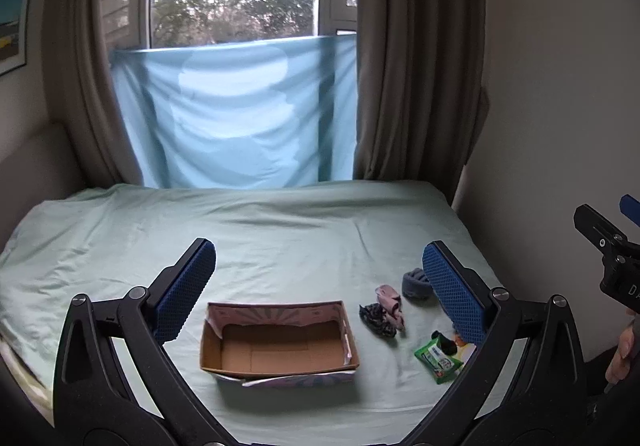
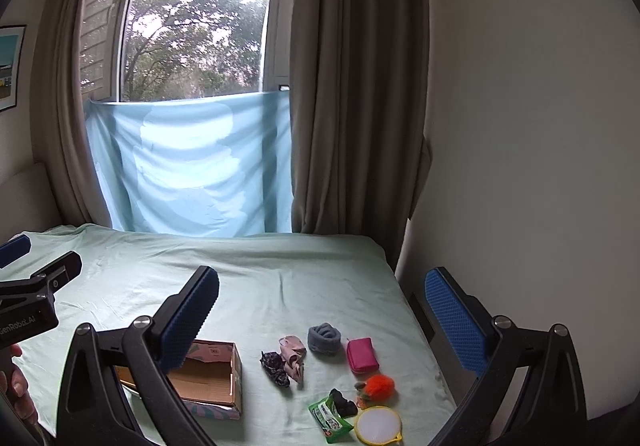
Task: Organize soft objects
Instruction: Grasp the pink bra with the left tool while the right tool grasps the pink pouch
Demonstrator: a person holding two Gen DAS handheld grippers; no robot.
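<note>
Both tongs, left [image 1: 318, 286] and right [image 2: 320, 310], hang wide, empty. Right of the box [image 2: 212, 378], the grey roll [image 2: 324, 337] looks light and squashy; pinch across its middle.

A: What is hidden?
B: The cardboard box [image 2: 212, 378] is partly covered by the right gripper's finger [image 2: 188, 322].
A: And cut off?
B: The framed picture [image 1: 14, 26] is clipped at the edge.
</note>
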